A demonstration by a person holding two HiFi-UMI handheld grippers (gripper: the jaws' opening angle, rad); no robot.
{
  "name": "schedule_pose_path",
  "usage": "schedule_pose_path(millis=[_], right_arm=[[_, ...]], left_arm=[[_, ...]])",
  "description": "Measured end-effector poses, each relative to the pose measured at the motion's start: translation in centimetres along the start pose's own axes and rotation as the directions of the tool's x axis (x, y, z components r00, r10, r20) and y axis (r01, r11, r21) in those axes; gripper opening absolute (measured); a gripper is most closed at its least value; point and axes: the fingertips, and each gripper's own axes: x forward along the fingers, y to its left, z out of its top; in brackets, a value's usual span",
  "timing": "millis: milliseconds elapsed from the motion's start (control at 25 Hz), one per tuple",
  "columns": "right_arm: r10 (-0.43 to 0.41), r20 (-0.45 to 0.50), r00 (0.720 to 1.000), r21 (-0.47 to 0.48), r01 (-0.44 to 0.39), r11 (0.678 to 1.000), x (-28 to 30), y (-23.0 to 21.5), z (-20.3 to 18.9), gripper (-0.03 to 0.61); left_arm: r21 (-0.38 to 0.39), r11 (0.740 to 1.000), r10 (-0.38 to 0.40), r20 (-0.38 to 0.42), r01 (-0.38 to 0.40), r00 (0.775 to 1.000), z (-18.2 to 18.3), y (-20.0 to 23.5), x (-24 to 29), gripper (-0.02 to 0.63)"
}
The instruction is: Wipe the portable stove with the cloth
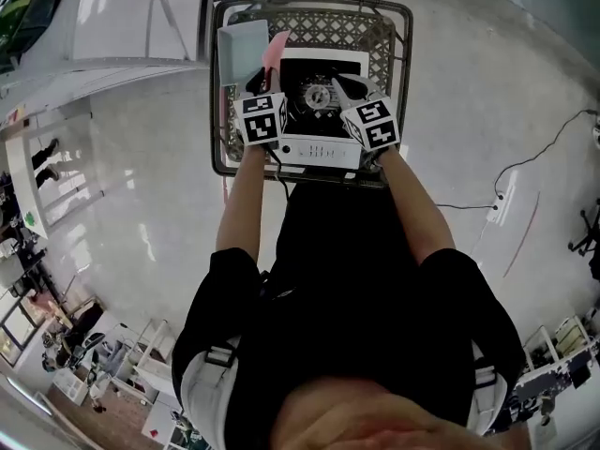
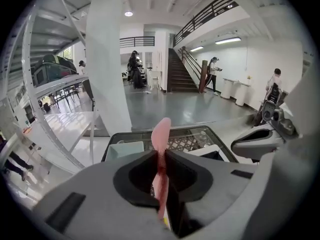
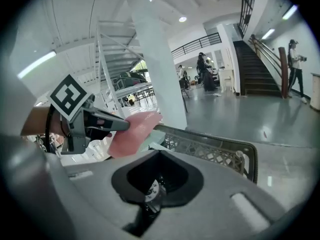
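Cloth (image 1: 275, 49), pink, is sticking up from your left hand-held gripper (image 1: 261, 81), whose jaws are pinching it over the wire basket's (image 1: 401, 54) left side. Your right hand-held gripper (image 1: 343, 86) is hovering, jaws together on nothing, above the portable stove (image 1: 323, 150) inside that basket.

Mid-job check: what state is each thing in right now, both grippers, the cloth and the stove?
left gripper: shut on the pink cloth.
right gripper: shut, empty, over the portable stove.
pink cloth: pinched edge-on, held up off the stove.
portable stove: flat in the wire basket, no flame visible.
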Motion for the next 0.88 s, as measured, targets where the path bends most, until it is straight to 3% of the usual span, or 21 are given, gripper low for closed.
schedule_pose_path(millis=[200, 480, 880], right_arm=[[-0.05, -0.008, 0.999, 0.048, 0.05, 0.998, 0.9, -1.3, -0.5, 0.003], [-0.126, -0.033, 0.992, 0.118, 0.129, 0.985, 1.4, -2.4, -2.0, 0.003], [-0.167, -0.05, 0.985, 0.181, 0.173, 0.968, 0.4, -3.4, -4.5, 0.003]], left_arm=[[0.028, 0.999, 0.024, -0.046, -0.022, 0.999, -0.6, 1.7, 3.9, 0.046], [0.08, 0.994, -0.066, -0.144, 0.078, 0.987, -3.2, -0.2, 8.3, 0.048], [0.058, 0.99, -0.122, -0.152, 0.132, 0.981, -3.7, -3.0, 9.5, 0.048]])
